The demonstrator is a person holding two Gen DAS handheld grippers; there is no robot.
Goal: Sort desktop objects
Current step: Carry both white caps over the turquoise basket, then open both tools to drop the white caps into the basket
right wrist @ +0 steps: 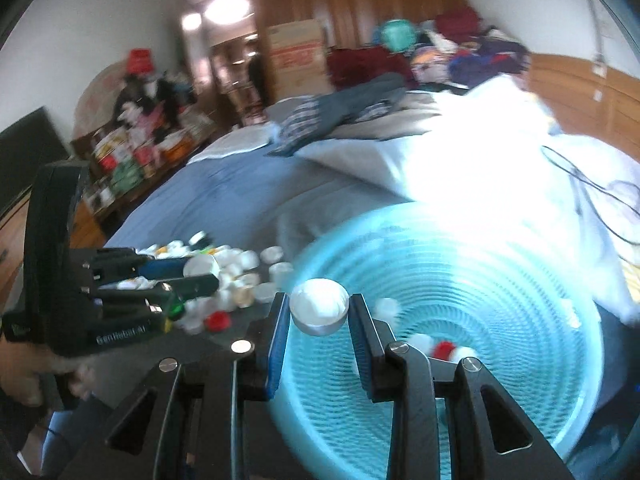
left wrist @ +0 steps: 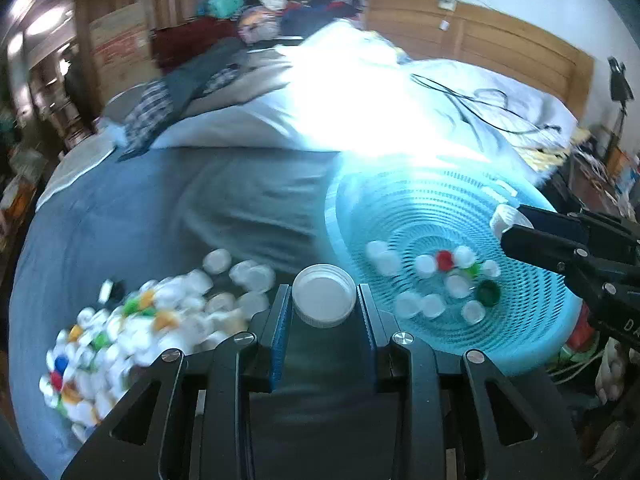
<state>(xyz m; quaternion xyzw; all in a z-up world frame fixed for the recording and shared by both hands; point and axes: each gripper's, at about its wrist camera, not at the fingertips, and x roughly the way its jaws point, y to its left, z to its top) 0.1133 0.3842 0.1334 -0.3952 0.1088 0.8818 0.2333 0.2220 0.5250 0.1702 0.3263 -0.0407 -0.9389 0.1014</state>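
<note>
A pile of bottle caps (left wrist: 132, 332), mostly white with some green, orange, red and blue, lies on the grey-blue bed cover; it also shows in the right wrist view (right wrist: 236, 276). A turquoise mesh basket (left wrist: 532, 292) holds several caps (left wrist: 444, 276). My left gripper (left wrist: 324, 300) is shut on a large white cap (left wrist: 324, 294), between pile and basket. My right gripper (right wrist: 319, 312) is shut on a white cap (right wrist: 319, 307) over the basket's (right wrist: 500, 320) near-left rim. Each gripper shows in the other's view: the right (left wrist: 516, 226) with its cap, the left (right wrist: 200, 270) with its cap.
The bed cover (left wrist: 180, 208) stretches back to white bedding (left wrist: 360, 100) with a black cable (left wrist: 480, 108), and clothes are piled against the wooden headboard. Cluttered shelves (right wrist: 132, 160) stand at the left of the bed. Glare washes out the basket's far rim.
</note>
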